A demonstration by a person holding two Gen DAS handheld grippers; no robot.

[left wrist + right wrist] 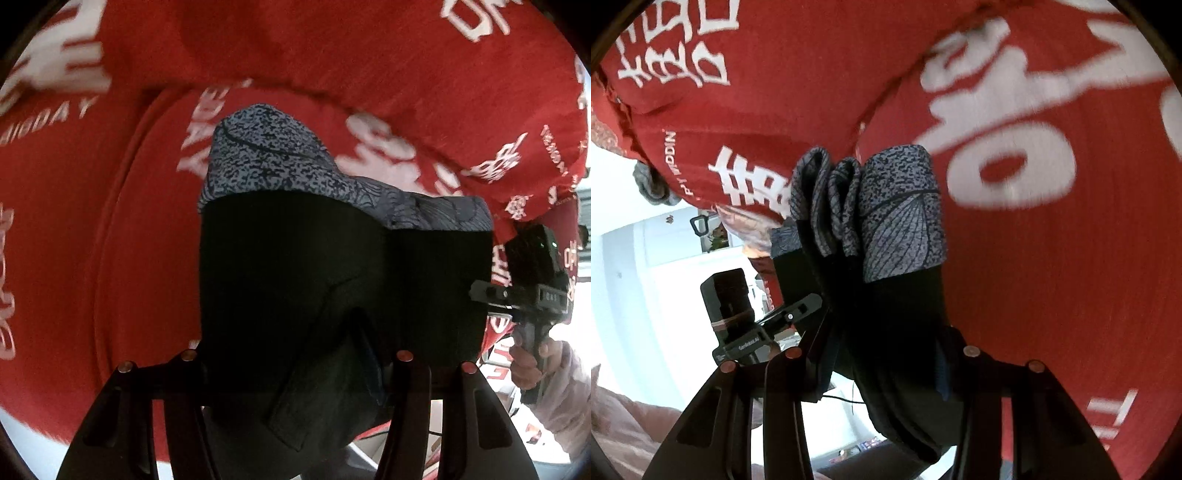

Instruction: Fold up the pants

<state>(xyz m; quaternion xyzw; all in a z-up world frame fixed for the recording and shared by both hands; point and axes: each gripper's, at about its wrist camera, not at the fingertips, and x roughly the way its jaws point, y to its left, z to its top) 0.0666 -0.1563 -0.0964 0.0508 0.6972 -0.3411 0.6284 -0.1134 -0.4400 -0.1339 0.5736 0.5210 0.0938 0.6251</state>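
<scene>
Black fabric fills the gap between my left gripper's point(295, 373) fingers: the pants point(295, 280), bunched thick and matte, pinched there in a fold. My right gripper point(879, 369) clamps the same garment, several layers squeezed between its dark, flat-sided fingers point(775, 398), each topped with a small coppery stud. The pants hang lifted off the bedding, stretched between my two tools. Beyond the black part, the cloth turns to a grey knit band point(266, 162) speckled with dark flecks and, lower down, printed with fine leaf-vein lines; from the right wrist it shows as three rolled, rounded folds side by side. In the left view my other tool point(532, 280) sits at the right edge, a black boxy block on a bracket, with my hand point(532, 358) gripping its handle. Behind everything lies a red bedspread point(332, 48), soft and slightly fuzzy, printed with large white characters; I can read "DAY" on it, and in the right view "WEDDIN".
</scene>
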